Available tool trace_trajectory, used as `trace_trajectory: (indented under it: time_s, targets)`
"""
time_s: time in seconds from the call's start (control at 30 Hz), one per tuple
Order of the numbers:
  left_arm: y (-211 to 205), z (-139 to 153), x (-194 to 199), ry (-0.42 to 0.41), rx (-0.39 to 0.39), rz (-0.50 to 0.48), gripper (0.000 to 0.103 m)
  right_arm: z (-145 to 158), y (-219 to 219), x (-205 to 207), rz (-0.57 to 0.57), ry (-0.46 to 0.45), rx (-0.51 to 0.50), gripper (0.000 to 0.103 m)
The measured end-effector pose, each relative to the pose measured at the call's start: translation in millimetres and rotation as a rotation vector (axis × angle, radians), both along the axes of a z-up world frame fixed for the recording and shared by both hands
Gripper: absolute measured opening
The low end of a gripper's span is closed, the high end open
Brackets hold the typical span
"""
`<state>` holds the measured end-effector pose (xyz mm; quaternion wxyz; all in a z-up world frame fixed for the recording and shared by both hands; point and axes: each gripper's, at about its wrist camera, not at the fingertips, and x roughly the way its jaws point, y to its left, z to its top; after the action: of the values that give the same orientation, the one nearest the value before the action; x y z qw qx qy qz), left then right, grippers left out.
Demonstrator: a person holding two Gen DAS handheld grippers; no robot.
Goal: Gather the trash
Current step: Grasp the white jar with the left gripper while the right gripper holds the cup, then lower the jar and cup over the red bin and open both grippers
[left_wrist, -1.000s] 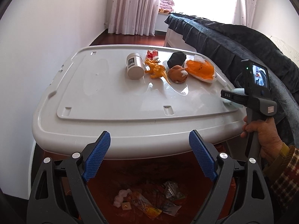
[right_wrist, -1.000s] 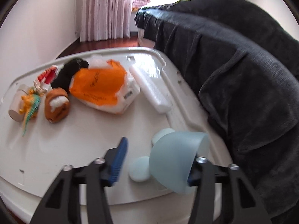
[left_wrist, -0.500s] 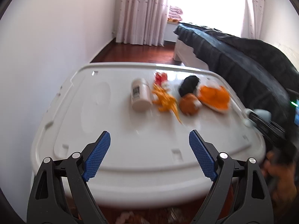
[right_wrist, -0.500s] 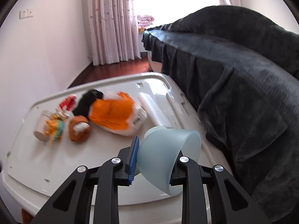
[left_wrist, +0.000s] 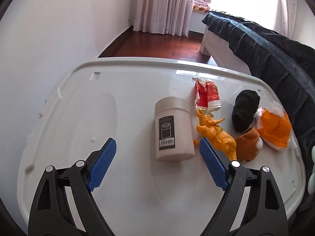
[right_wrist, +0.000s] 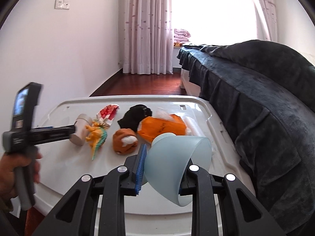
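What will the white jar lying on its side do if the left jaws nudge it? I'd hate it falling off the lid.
The white jar lies on its round side, so it would probably roll. The white lid looks glossy, so it may also slide. It looks rigid plastic and should hold its shape.

On the tabletop (left_wrist: 122, 90), a jar (left_wrist: 174, 130) lies left of the dinosaur (left_wrist: 215, 131); a wrapper (left_wrist: 206, 95) sits behind them. Right of the dinosaur come two socks (left_wrist: 245, 111), then a packet (left_wrist: 274, 129). The bed (right_wrist: 256, 90) runs along the right.
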<state>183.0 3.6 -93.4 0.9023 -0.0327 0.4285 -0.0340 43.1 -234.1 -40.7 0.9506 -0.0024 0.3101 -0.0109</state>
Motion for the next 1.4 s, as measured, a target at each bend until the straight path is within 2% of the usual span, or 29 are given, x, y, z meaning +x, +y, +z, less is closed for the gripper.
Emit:
trace_trajectory:
  time_s: [0.13, 0.2, 0.27, 0.3, 0.5, 0.67, 0.8, 1.0, 1.2, 1.4]
  targets:
    - [-8, -12, 20, 0.021, 0.028, 0.004, 0.078, 2, 2, 0, 0.007, -0.005, 0.005, 0.025]
    - [-11, -16, 25, 0.038, 0.036, -0.007, 0.068, 4, 2, 0, 0.008, -0.007, 0.015, 0.025]
    - [-14, -21, 33, 0.063, 0.048, -0.027, 0.05, 6, 3, -1, 0.011, -0.012, 0.015, 0.025]
    - [-15, -23, 36, 0.074, 0.05, -0.035, 0.047, 7, 4, -2, 0.015, -0.014, 0.015, 0.025]
    - [-10, -24, 26, 0.039, 0.05, -0.018, 0.046, 11, 10, -4, 0.028, -0.028, 0.002, 0.025]
    - [0, -16, 1, 0.022, 0.045, -0.01, 0.046, 14, 13, -6, 0.037, -0.037, 0.01, 0.025]
    - [4, 0, -27, -0.007, 0.047, -0.021, 0.046, 23, 20, -12, 0.058, -0.053, 0.013, 0.025]
    - [18, 36, -96, -0.054, 0.045, -0.03, 0.046, 45, 41, -39, 0.105, -0.077, 0.019, 0.025]
    - [20, 44, -169, -0.049, 0.037, -0.037, 0.046, 29, 58, -84, 0.146, 0.023, 0.061, 0.025]
    - [20, 21, -218, 0.005, 0.054, -0.048, 0.046, -30, 73, -127, 0.166, 0.226, 0.097, 0.025]
